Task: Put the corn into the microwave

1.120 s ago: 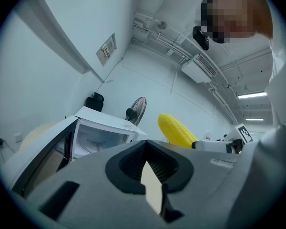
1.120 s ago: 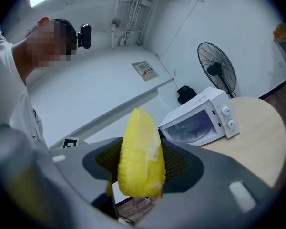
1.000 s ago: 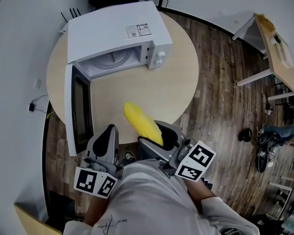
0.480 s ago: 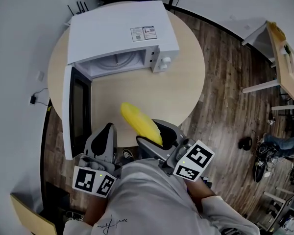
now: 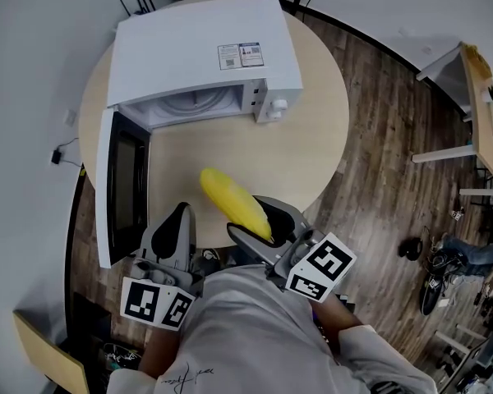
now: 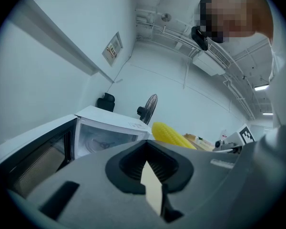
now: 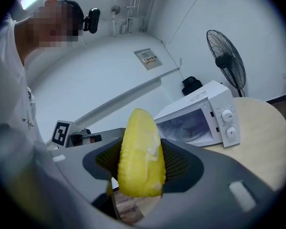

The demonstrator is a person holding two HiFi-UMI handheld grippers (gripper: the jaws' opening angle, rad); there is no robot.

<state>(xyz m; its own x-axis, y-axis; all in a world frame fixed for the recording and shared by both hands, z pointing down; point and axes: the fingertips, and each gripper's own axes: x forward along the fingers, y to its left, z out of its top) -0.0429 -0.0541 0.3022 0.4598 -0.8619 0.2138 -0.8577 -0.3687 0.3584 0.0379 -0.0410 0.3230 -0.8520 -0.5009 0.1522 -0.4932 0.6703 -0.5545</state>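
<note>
The yellow corn (image 5: 234, 203) sticks out over the near edge of the round table, with my right gripper (image 5: 267, 230) shut on its lower end. In the right gripper view the corn (image 7: 140, 151) fills the space between the jaws. The white microwave (image 5: 201, 60) stands at the back of the table. Its door (image 5: 119, 187) is swung wide open to the left and the cavity (image 5: 199, 105) shows a glass turntable. My left gripper (image 5: 174, 230) hangs just below the table's near-left edge, beside the door, shut with nothing in it. From the left gripper view (image 6: 150, 175) the microwave (image 6: 105, 132) and the corn (image 6: 169, 133) lie ahead.
The pale round table (image 5: 312, 138) stands on a dark wood floor (image 5: 378, 179). A light desk (image 5: 485, 97) is at the far right and a standing fan (image 7: 226, 61) behind the table. A cable and plug (image 5: 62, 158) lie at the left wall.
The head view has drifted slightly, so the microwave sits a little higher. The corn stays gripped in the right gripper, its tip a touch further left. The left gripper has barely moved.
</note>
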